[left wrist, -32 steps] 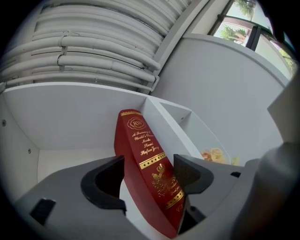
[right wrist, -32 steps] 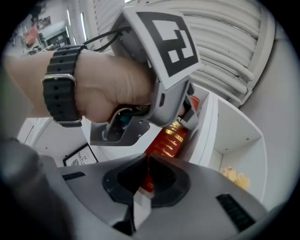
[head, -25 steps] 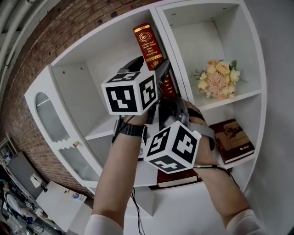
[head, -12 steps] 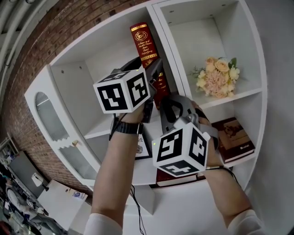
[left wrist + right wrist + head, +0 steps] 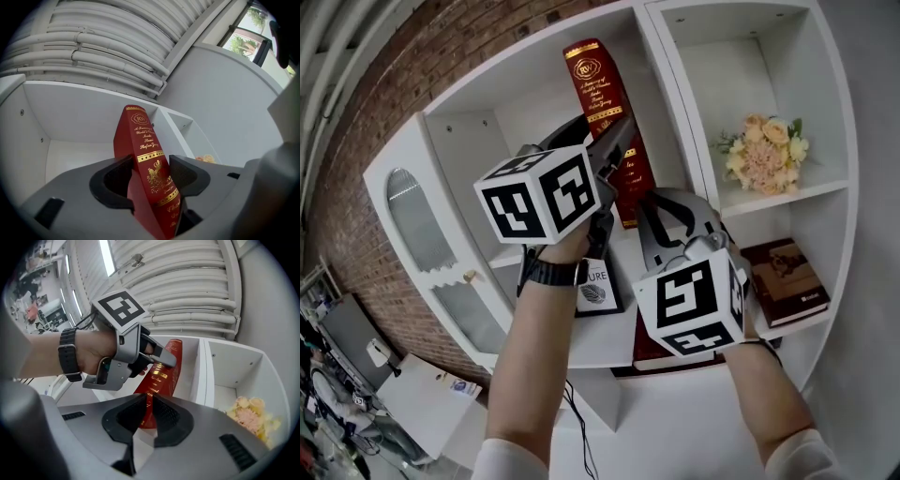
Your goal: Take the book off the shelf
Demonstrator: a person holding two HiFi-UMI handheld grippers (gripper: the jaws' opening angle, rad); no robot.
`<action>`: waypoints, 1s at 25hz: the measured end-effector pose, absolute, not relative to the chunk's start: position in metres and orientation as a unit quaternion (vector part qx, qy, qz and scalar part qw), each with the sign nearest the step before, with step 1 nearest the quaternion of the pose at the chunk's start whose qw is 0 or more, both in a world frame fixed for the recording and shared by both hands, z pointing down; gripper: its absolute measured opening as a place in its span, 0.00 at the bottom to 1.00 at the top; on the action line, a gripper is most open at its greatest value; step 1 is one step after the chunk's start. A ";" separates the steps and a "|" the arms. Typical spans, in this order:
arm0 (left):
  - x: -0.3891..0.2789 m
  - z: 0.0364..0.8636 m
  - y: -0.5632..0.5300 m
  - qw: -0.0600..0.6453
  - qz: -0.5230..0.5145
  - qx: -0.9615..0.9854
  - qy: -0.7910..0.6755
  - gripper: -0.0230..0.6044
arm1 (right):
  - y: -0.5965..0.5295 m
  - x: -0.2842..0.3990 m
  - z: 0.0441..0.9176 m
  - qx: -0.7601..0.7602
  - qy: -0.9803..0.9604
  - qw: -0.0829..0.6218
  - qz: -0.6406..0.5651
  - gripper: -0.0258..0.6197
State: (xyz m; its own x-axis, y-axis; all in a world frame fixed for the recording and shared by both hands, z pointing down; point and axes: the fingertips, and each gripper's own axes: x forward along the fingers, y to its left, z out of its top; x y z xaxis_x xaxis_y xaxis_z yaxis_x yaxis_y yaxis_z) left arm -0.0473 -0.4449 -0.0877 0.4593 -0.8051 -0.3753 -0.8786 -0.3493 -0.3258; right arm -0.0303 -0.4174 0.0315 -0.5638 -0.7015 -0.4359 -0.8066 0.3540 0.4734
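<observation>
A tall red book (image 5: 605, 103) with gold lettering stands tilted in the upper middle compartment of the white shelf unit (image 5: 675, 122). My left gripper (image 5: 614, 155) reaches up to its spine, and in the left gripper view both pads press on the red book (image 5: 145, 159) from either side. The left gripper (image 5: 150, 176) is shut on it. My right gripper (image 5: 661, 211) hangs just below and right of the book, shut with nothing between its jaws. In the right gripper view the right gripper (image 5: 149, 411) points at the book (image 5: 161, 376) and the left hand.
A bunch of pale flowers (image 5: 769, 155) sits in the right compartment. A brown book (image 5: 787, 281) lies flat on the shelf below it. A dark red book (image 5: 652, 356) and a small printed card (image 5: 595, 286) rest on the lower middle shelf. A brick wall (image 5: 356, 141) stands to the left.
The left gripper's jaws have come in onto the red book's spine, and the book leans further left. The right gripper has dropped slightly down and to the right.
</observation>
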 end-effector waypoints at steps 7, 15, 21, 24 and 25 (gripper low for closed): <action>-0.061 -0.087 -0.417 0.248 0.079 -0.816 0.516 0.45 | -0.402 -0.049 0.031 -0.444 0.831 0.105 0.317 0.31; -0.071 -0.085 -0.390 0.245 0.090 -0.823 0.505 0.45 | -0.386 -0.071 0.039 -0.435 0.838 0.116 0.308 0.42; -0.078 -0.083 -0.368 0.256 0.117 -0.826 0.488 0.45 | -0.370 -0.078 0.042 -0.438 0.830 0.122 0.323 0.42; -0.082 -0.081 -0.358 0.260 0.127 -0.828 0.481 0.45 | -0.364 -0.081 0.044 -0.441 0.824 0.121 0.334 0.42; -0.082 -0.080 -0.356 0.262 0.127 -0.828 0.479 0.45 | -0.363 -0.082 0.044 -0.447 0.819 0.118 0.340 0.42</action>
